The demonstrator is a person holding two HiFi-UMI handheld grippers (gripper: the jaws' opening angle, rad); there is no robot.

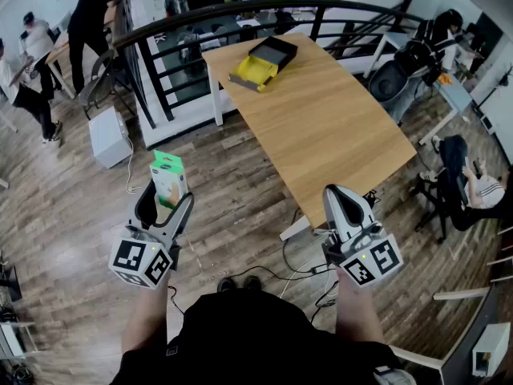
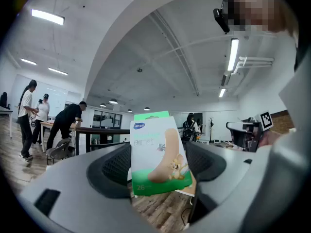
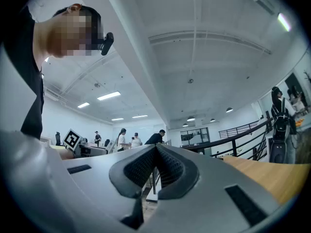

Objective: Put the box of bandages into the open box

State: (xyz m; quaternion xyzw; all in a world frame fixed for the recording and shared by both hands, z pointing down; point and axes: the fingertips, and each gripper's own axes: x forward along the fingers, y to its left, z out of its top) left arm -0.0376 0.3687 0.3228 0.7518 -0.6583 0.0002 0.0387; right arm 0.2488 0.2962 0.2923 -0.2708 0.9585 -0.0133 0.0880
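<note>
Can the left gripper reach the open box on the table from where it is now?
Probably not yet. The left gripper, holding the bandage box, is over the floor; the open box sits at the far end of the table.

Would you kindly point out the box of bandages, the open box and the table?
box of bandages (image 2: 158, 154): left gripper view, front face.
open box (image 1: 274, 51): head view, dark inside.
table (image 1: 321, 127): head view, bare top.
</note>
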